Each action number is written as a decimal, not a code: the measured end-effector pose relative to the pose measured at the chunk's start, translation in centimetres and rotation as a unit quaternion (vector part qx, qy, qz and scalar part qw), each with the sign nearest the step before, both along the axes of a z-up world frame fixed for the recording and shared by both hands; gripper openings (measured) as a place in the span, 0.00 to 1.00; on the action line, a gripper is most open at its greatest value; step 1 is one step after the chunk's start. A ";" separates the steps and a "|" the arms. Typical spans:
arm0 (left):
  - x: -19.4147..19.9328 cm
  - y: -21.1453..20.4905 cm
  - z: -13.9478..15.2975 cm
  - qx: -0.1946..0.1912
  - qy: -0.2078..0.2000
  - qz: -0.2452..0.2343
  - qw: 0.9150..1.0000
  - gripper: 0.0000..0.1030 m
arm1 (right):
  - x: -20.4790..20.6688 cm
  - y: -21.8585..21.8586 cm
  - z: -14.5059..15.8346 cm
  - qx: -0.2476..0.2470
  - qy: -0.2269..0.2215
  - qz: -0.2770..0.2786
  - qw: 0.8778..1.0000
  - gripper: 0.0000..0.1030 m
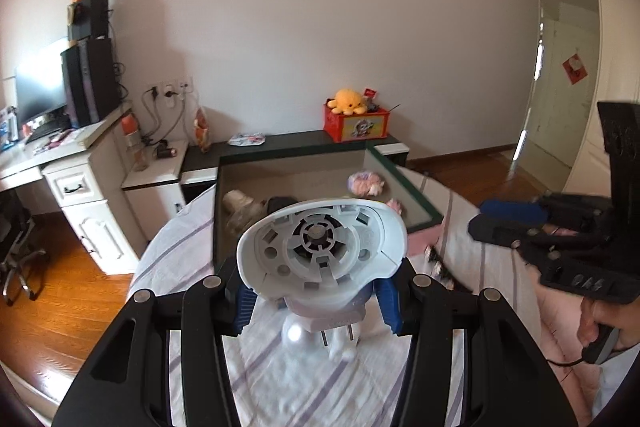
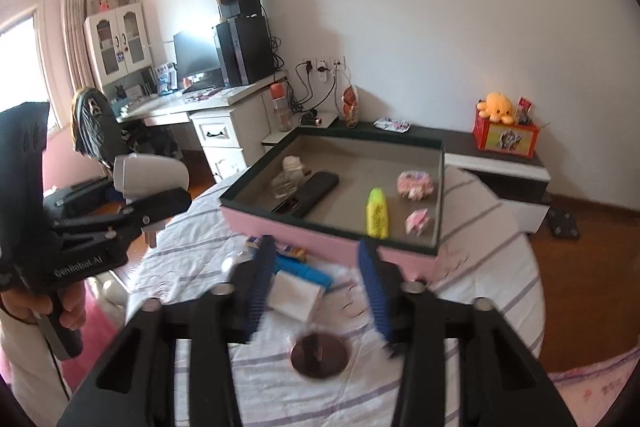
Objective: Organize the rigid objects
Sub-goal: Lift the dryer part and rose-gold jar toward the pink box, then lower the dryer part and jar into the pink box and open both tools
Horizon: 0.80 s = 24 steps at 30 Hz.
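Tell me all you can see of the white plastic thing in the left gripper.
The white plastic device is a rounded, glossy shell. Its open face shows ribs, round holes and a dark central hub. Two metal plug prongs stick out below. The left gripper holds it by the narrower base between blue pads, lifted above the striped bedsheet, before the box.

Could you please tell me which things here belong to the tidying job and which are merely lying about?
Job: white plug-in device in left tongs; pink box; yellow highlighter; remote.
Lying about: plush octopus; monitor; office chair.
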State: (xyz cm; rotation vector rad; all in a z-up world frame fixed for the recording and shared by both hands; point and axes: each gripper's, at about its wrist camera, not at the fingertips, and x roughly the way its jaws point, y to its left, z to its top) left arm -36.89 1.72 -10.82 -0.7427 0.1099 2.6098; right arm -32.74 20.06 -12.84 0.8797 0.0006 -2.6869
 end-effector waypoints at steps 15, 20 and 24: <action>-1.2 -0.3 -4.0 -0.017 -0.042 0.009 0.999 0.49 | -0.8 0.7 -9.4 -0.015 -0.103 -0.027 0.994 0.54; -0.9 -0.6 -4.1 -0.019 -0.042 0.011 0.999 0.49 | -1.2 0.2 -9.8 -0.011 -0.106 -0.041 0.993 0.62; -0.6 -0.7 -4.2 -0.020 -0.044 0.006 0.999 0.49 | -2.0 -0.2 -10.8 -0.015 -0.116 -0.047 0.992 0.64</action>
